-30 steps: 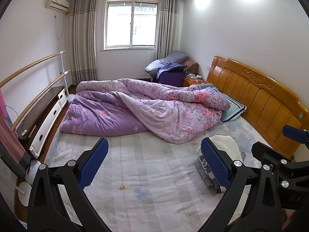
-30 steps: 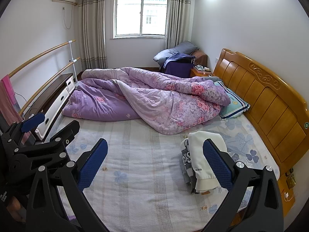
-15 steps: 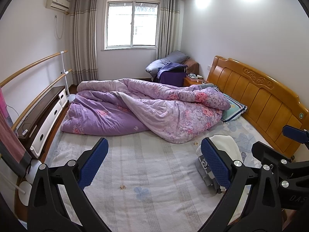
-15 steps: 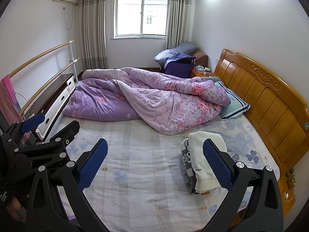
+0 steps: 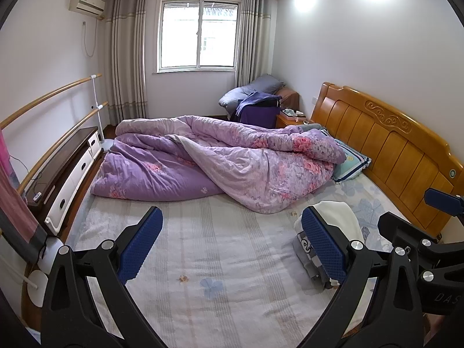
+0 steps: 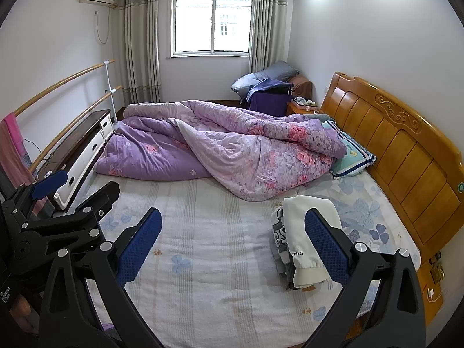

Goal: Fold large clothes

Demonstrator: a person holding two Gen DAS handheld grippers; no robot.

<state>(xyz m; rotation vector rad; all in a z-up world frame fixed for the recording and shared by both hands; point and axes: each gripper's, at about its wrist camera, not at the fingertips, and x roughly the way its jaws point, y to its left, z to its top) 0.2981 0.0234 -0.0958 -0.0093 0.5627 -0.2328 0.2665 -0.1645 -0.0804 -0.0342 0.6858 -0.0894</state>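
Both grippers — left gripper (image 5: pixel 230 249), right gripper (image 6: pixel 233 246) — hover with jaws spread, empty, above the bed (image 6: pixel 217 232); folded clothes (image 6: pixel 304 240) lie near the headboard (image 6: pixel 406 150).

The left claw (image 5: pixel 232 243) gapes empty above the bed (image 5: pixel 208 249); folded clothes (image 5: pixel 336 232) lie near a rumpled purple quilt (image 5: pixel 220 159).

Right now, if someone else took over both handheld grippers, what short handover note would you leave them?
Left gripper: open, empty, hovering over the striped bedsheet.
Right gripper: open, empty, hovering beside it.
Stack of folded clothes, cream garment on top: lying on the bed's right side, near the wooden headboard.
Crumpled purple floral quilt: heaped across the far half of the bed.
Done: the stack looks folded.
Left: no unfolded garment is in view on the sheet; find the next piece.
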